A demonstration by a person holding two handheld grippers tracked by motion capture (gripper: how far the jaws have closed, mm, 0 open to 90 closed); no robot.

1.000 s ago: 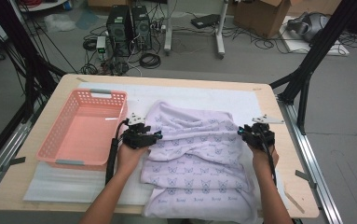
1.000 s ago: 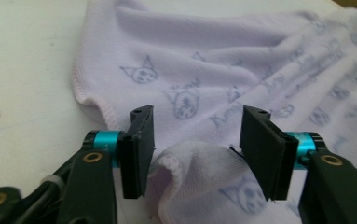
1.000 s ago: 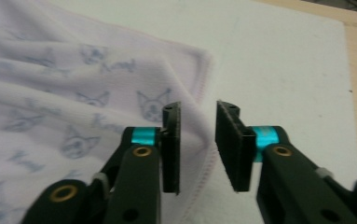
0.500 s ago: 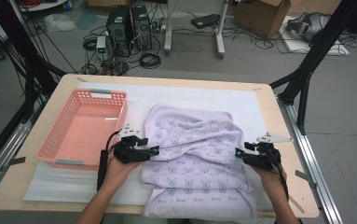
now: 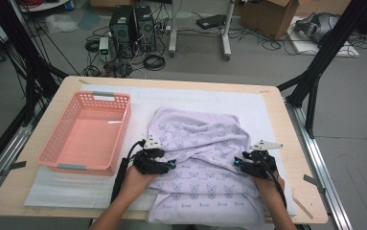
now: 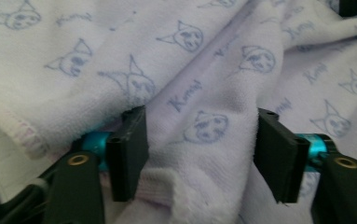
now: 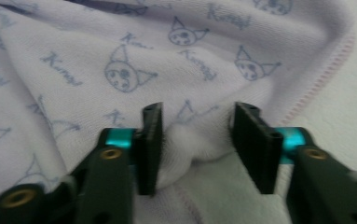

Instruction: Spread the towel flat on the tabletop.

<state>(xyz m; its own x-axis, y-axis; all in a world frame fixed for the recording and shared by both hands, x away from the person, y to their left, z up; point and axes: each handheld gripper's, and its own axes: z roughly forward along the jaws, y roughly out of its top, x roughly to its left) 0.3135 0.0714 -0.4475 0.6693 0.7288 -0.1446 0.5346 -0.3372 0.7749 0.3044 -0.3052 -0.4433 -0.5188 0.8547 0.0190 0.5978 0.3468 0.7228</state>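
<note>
A lilac towel (image 5: 205, 163) with small blue cat faces and blue writing lies on the bench (image 5: 291, 124), on a white sheet (image 5: 210, 98), right of the middle and reaching to the near edge. It is folded in several layers and its upper part is wrinkled. The left claw (image 5: 169, 165) is at the left edge of the towel and the right claw (image 5: 238, 163) is at the right edge; the two point toward each other across the cloth. In the left gripper view, the left claw (image 6: 199, 154) stands about half open and its jaws have just been closing; a thick fold of the towel (image 6: 223, 79) with its hem is between them, touching the left jaw, while the right jaw looks a little apart from the cloth. In the right gripper view, the right claw (image 7: 197, 147) is also partly open and has just been closing; a bunched corner of the towel (image 7: 134, 60) sits in the gap, near one jaw, and the pads do not press it from both sides. A pink plastic basket (image 5: 56, 143) stands on the left part of the bench, just beside the left hand (image 5: 135, 179).
</note>
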